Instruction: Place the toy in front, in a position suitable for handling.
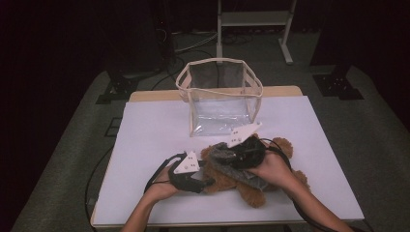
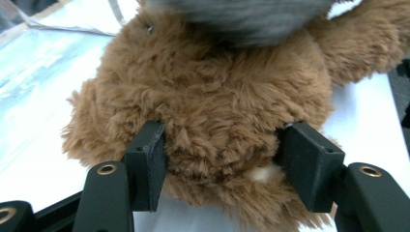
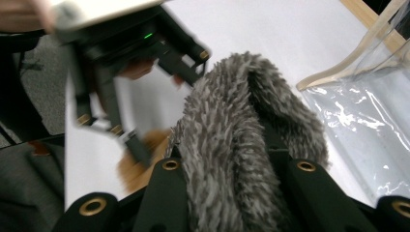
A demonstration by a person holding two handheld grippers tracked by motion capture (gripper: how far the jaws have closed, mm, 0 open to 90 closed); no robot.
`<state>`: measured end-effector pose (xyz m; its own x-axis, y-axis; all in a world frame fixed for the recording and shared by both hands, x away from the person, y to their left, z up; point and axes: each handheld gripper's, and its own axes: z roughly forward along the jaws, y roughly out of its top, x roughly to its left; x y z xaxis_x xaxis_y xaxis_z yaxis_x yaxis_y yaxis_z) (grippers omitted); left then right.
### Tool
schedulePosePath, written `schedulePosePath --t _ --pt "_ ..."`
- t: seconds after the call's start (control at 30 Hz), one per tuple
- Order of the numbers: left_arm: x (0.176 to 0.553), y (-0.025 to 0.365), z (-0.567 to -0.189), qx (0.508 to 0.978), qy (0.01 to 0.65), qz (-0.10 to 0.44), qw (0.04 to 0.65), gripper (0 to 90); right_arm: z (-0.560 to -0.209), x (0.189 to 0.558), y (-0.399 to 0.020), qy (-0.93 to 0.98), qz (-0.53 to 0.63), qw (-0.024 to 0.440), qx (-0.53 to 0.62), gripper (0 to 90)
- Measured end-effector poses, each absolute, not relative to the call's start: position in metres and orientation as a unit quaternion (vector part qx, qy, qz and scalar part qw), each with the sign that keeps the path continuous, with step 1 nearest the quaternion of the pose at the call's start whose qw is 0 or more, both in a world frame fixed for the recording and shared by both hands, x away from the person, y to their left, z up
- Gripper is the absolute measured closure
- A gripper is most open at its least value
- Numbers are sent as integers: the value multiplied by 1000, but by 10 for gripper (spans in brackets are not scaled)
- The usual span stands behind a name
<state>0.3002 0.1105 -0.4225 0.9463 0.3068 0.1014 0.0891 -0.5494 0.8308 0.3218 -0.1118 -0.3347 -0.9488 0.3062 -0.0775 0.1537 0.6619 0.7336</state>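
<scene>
A brown teddy bear (image 1: 253, 192) lies on the white table near its front edge, with a grey furry garment (image 1: 218, 154) over its upper body. My left gripper (image 1: 208, 182) comes in from the left and is shut on a plush brown part of the bear (image 2: 212, 106), its pads pressed into the fur on both sides of my left gripper (image 2: 225, 154). My right gripper (image 1: 231, 157) reaches over the bear from the right. In its own view my right gripper (image 3: 237, 169) is shut on the grey furry garment (image 3: 241, 116), a fold of which stands up between the jaws.
A clear plastic bag (image 1: 220, 104) with a beige rim stands open at the back middle of the white table (image 1: 154, 125), just behind the bear; it also shows as the clear bag (image 3: 367, 106). Cables trail off the table's left front. A metal stand (image 1: 251, 19) is on the floor beyond.
</scene>
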Motion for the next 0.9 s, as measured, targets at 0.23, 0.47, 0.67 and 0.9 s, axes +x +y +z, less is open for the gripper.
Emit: schedulePosePath --t 0.23,0.47,0.67,0.9 --pt "299 113 -421 874 107 130 456 333 -340 341 -107 907 388 72 148 706" --pt "297 106 -418 865 110 136 469 275 -335 324 -127 902 401 47 154 706" --pt "293 108 -418 872 87 135 463 326 -328 335 -142 896 404 53 177 706" --pt "291 106 -417 879 67 148 449 342 -341 358 -155 895 394 13 209 706"
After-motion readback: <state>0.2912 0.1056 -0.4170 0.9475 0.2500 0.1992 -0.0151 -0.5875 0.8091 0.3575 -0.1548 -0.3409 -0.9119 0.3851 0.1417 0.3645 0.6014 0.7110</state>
